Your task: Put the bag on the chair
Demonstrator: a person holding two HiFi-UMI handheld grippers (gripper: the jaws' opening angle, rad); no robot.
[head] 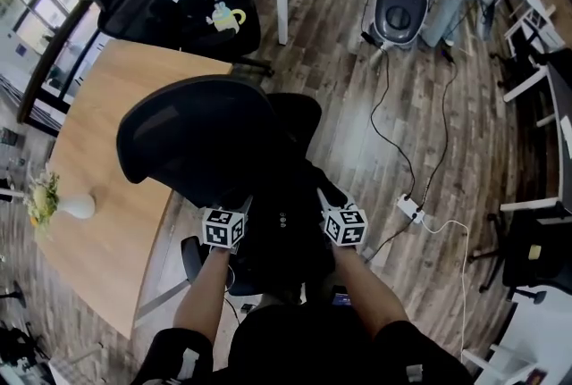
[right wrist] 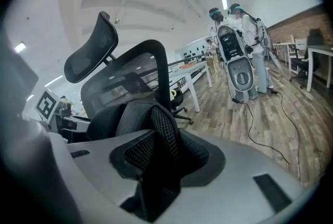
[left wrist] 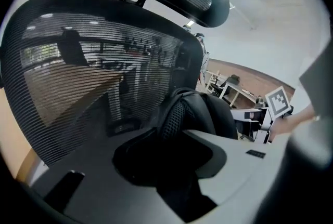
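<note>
The bag (head: 282, 215) is a black backpack hanging between the two grippers, right in front of the chair (head: 198, 135) and over where the seat should be. The left gripper (head: 243, 201) has its jaws round one padded mesh strap (left wrist: 179, 119), and the right gripper (head: 323, 194) has the other strap (right wrist: 164, 133). In both gripper views the strap runs straight down into the gap and looks pinched there, with the jaws standing fairly wide because the padding is thick. Both hands sit level with each other, one on each side of the bag, so neither is nearer than the other.

What matters for the next move is that the seat lies directly below the bag, with the mesh backrest (left wrist: 78, 72) just beyond it. The bag stands upright, with its long axis running up toward the straps. The bag's own bulk hides the seat from above, so I cannot tell whether its bottom touches the seat yet. I judge it needs lowering straight down until the straps go slack, then letting go with both sides together so it does not tip forward off the edge
</note>
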